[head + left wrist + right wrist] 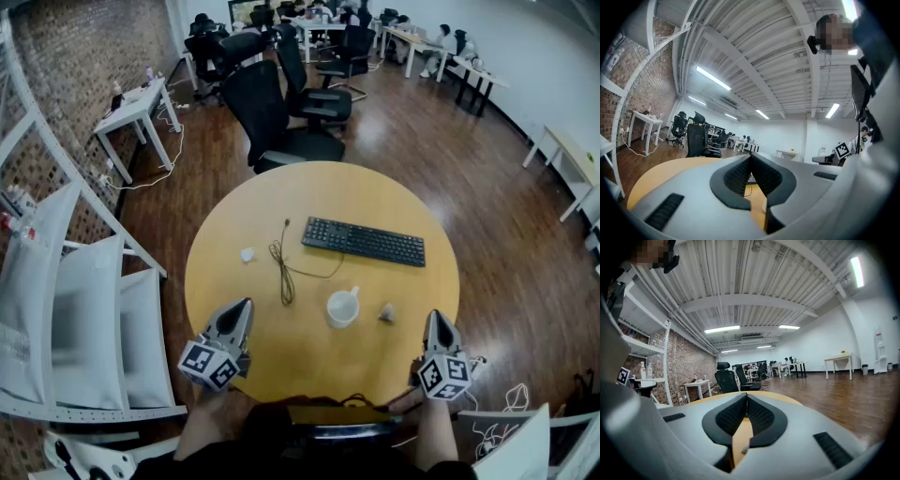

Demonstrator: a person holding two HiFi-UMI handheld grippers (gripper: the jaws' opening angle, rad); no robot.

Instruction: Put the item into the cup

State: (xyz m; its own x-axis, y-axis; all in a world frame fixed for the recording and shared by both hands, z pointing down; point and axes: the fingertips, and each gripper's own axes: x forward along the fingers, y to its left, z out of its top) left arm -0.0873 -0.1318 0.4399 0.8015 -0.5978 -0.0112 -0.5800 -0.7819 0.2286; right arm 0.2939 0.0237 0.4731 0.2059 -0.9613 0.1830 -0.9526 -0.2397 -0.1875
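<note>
A white cup (342,307) with its handle toward the back stands on the round yellow table (234,216), near the front. Just right of it lies a small beige item (386,312). A small white crumpled item (247,254) rests further left. My left gripper (245,307) hovers at the table's front left, shut and empty; its jaw tips meet in the left gripper view (751,157). My right gripper (438,318) is at the front right edge, a short way right of the beige item. It is also shut with nothing held (746,397).
A black keyboard (363,241) lies behind the cup. A thin dark cable (284,272) trails left of the cup. Black office chairs (281,117) stand behind the table, and white shelving (84,309) runs along the left.
</note>
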